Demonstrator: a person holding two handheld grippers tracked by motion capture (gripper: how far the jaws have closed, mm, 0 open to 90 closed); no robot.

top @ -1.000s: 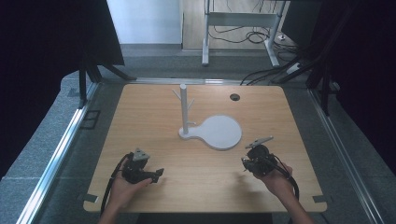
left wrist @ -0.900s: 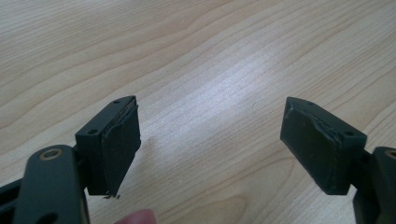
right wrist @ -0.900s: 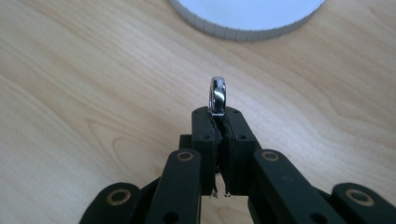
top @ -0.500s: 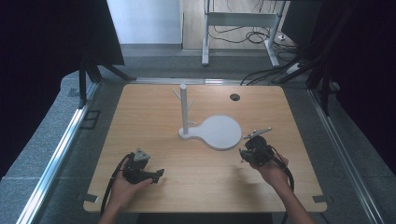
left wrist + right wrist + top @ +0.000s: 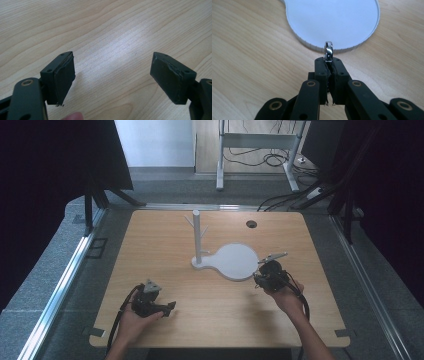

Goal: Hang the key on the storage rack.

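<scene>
We are looking down on the wooden table [image 5: 210, 320] from the high view, and both hands are coming in from the bottom edge. At the lower left of the frame the left gripper [image 5: 169, 307] is resting low over the bare wood; in the left gripper view its jaws are standing wide apart with nothing but wood grain between them.

Right of centre, the right gripper [image 5: 257, 279] is sitting just beside the lower right rim of the white round base [image 5: 235, 260]. In the right gripper view we are seeing the right gripper [image 5: 329, 61] with its jaws clenched on a small silver ring [image 5: 328, 51], which is standing on edge and poking out past the tips in the middle of the frame, just in front of the near rim of the white base [image 5: 332, 20].

Up in the centre of the high view, the white post [image 5: 197, 237] with its short side pegs is rising upright from the narrow left end of that base.
</scene>
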